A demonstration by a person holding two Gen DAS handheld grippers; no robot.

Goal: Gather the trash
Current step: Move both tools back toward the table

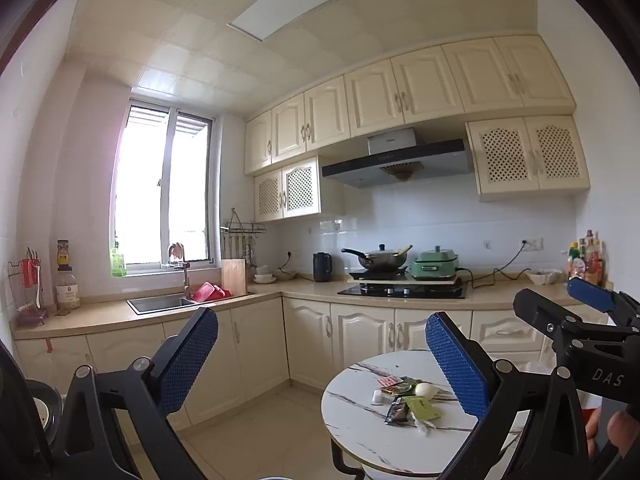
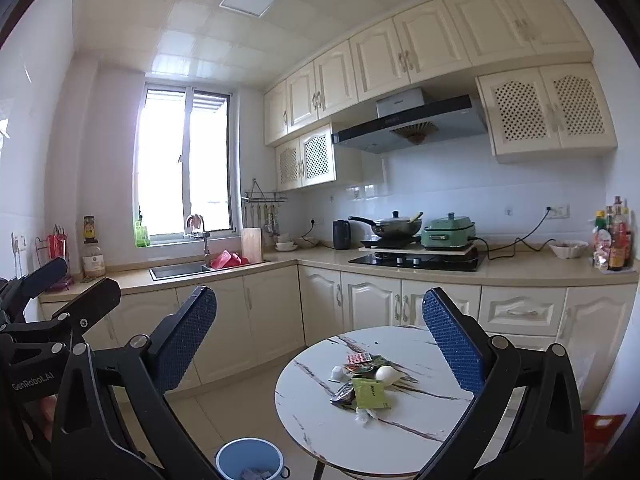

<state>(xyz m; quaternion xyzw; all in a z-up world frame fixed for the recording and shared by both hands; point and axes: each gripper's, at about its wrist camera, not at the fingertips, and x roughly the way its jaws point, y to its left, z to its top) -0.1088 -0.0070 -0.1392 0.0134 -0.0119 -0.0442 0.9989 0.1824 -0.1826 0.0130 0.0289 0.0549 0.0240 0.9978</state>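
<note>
A pile of trash (image 2: 366,386) lies on a round white marble table (image 2: 320,428): a green packet (image 2: 370,393), a dark wrapper (image 2: 343,394), a red-and-white wrapper (image 2: 357,358), a white egg-like lump (image 2: 386,373) and crumpled white bits. The pile also shows in the left wrist view (image 1: 404,398) on the table (image 1: 352,432). A blue bin (image 2: 250,460) stands on the floor left of the table. My left gripper (image 1: 322,360) is open and empty, held back from the table. My right gripper (image 2: 320,336) is open and empty, also short of the table.
An L-shaped kitchen counter (image 2: 520,270) runs behind, with a sink (image 2: 180,270), hob (image 2: 416,260), wok, green cooker (image 2: 448,234) and kettle. Cream cupboards stand below and above. Tiled floor (image 2: 240,408) lies between me and the cupboards. A red bag (image 2: 602,426) sits at right.
</note>
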